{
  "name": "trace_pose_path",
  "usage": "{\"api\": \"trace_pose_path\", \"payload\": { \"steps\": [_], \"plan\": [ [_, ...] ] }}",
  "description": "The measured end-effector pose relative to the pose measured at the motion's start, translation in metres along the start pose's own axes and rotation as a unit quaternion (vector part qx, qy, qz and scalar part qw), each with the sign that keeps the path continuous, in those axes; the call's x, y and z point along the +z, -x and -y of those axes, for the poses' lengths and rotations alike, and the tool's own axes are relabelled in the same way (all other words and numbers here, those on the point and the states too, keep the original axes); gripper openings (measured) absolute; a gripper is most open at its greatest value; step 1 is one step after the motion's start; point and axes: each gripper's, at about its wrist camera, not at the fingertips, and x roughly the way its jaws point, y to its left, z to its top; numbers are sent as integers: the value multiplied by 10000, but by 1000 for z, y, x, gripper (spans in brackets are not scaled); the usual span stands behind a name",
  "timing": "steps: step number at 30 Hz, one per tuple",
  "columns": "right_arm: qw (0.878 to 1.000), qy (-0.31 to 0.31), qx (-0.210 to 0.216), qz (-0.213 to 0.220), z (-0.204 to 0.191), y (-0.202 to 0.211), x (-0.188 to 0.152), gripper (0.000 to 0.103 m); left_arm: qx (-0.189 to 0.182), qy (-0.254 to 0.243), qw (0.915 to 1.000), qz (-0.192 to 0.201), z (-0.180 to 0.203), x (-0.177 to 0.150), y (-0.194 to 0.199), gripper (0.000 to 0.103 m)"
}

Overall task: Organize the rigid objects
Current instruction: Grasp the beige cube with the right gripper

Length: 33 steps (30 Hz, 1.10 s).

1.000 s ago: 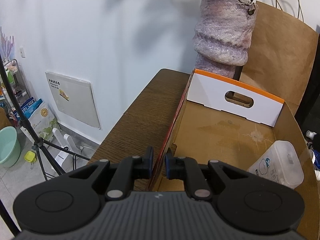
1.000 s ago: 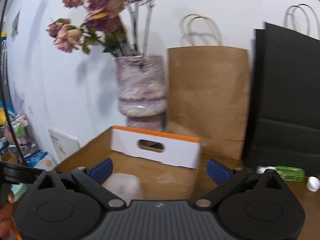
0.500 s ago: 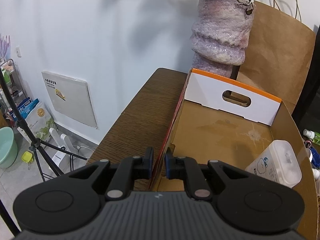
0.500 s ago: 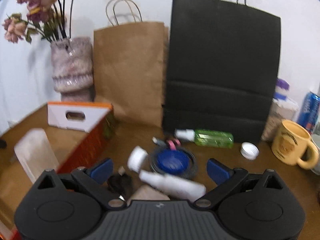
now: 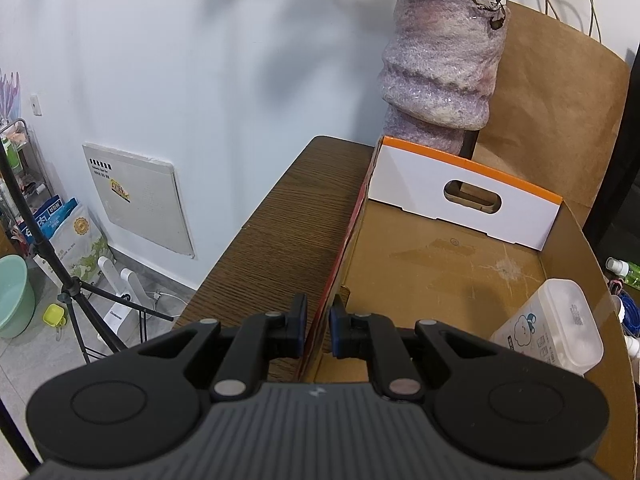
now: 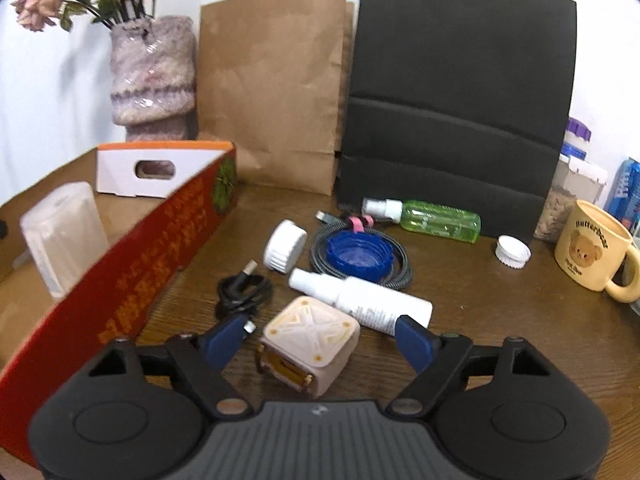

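Observation:
My left gripper is shut on the left wall of the open cardboard box. A clear plastic container lies inside the box at the right; it also shows in the right wrist view. My right gripper is open, its fingers on either side of a beige cube-shaped box on the table. Beyond it lie a white spray bottle, a white cap, a blue lid inside a coiled grey cable, a black cable, a green spray bottle and a small white cap.
The box's red outer wall stands left of my right gripper. A vase with flowers, a brown paper bag and a black bag stand at the back. A yellow mug and jars stand at the right. The table's left edge drops to the floor.
My right gripper swung right, away from the box, and came down over the cluttered table; the beige cube now sits between its open fingers. My left gripper has stayed clamped on the box wall.

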Motion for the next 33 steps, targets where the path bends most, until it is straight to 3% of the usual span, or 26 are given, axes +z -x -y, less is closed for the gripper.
{"api": "trace_pose_path", "payload": {
  "steps": [3,6,33],
  "plan": [
    [9999,-124,28,-93,5,-6,-2,73,-5,0,10000,3,0,0,0,12],
    [9992,-215,335,-102,6,-7,-4,55,-7,7,10000,2,0,0,0,12],
    [9992,-200,38,346,5,10,3,55,-15,28,10000,5,-1,1,0,12]
  ]
}}
